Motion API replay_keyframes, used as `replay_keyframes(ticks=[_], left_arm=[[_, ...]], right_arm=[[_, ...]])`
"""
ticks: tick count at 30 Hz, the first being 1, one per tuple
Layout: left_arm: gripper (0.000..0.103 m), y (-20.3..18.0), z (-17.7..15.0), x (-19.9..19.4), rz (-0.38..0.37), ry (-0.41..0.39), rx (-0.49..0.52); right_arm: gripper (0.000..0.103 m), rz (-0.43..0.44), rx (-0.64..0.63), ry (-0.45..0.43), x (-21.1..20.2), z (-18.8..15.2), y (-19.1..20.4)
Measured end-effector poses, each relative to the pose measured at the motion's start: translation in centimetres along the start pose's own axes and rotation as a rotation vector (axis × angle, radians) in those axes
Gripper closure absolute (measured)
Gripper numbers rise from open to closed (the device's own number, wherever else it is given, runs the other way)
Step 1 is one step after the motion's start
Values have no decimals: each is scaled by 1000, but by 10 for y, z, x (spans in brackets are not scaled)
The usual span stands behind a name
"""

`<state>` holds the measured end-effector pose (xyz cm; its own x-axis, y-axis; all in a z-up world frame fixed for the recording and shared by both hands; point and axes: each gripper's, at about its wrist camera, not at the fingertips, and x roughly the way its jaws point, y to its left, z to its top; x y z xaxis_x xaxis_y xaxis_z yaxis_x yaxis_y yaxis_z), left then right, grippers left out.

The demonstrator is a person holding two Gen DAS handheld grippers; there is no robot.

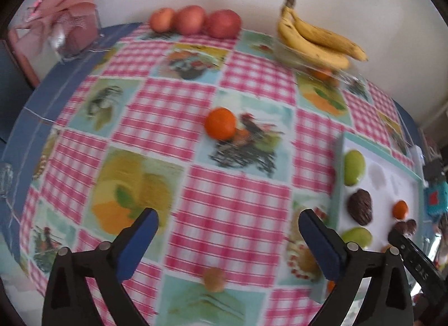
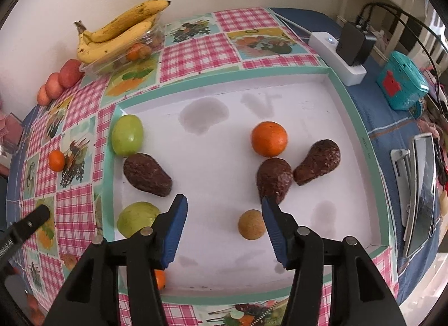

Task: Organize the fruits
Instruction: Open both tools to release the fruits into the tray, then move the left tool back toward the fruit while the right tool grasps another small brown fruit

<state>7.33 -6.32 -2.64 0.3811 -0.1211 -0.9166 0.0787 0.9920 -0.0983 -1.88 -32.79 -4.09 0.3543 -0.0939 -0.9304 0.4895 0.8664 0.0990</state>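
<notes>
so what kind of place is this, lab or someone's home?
Most likely a home, at a dining or kitchen table: patterned checked tablecloth, bananas in a clear container by the wall, and a power strip with a charger beside a phone.

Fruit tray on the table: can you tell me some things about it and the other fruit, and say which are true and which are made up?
1. The white tray holds three dark brown avocados. True.
2. The bananas lie inside the white tray. False: they rest on a clear container near the wall, outside the tray.
3. Two green fruits sit along the tray's left side. True.
4. The right gripper squeezes the small tan round fruit. False: its jaws stand apart and the fruit lies between them, close by one finger.
5. The left gripper holds an orange. False: it is open and empty; a small orange lies on the checked tablecloth ahead.
</notes>
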Motion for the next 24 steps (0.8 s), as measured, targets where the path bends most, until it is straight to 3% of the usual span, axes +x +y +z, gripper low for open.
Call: replay_keyframes(ticks=[1, 3, 6, 9, 15, 19, 24], left_arm=[[0, 4, 2, -1, 14, -8, 0], [0, 9, 4, -4, 28, -19, 1], [0, 15, 5, -11, 29, -41, 1], [0, 18, 8, -16, 44, -62, 20], [0, 28, 12, -22, 75, -76, 54], [0, 35, 12, -18, 157, -59, 131], [0, 47, 12, -16, 195, -33, 172]], right_arm=[[33, 3, -2, -4, 0, 0, 2], [26, 7, -10, -12, -1, 0, 6], [25, 15, -25, -17, -2, 0, 12], [9, 20, -38, -26, -2, -2, 19], [9, 50, -58, -49, -2, -4, 31], [9, 65, -93, -49, -2, -6, 46], [9, 86, -160, -44, -4, -9, 72]])
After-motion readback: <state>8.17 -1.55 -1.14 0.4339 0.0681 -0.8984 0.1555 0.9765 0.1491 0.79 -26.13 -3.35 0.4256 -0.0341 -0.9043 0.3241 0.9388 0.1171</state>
